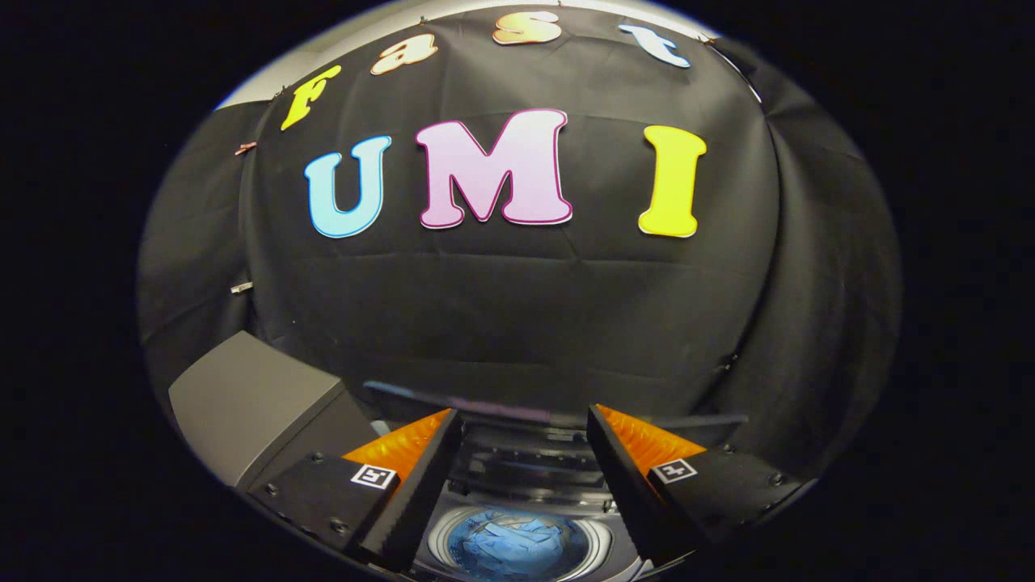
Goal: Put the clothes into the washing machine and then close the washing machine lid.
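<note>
Fingers (420, 477) of my gripper (524, 461) are standing apart and holding nothing, hovering over the washer (525, 477), where blue clothes (517, 543) are lying in the drum directly below, lid (558, 408) raised just beyond.

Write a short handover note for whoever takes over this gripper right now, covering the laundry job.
Gripper: open, holding nothing, fingers spread above the top-loading washing machine.
Blue crumpled clothes: already lying inside the round metal drum, seen between the fingers.
Dark lid: appears raised at the back of the machine, just beyond the fingertips.
Grey box: beside the machine, off the left finger.
Done: clothes loaded.
Left: close the lid.
</note>
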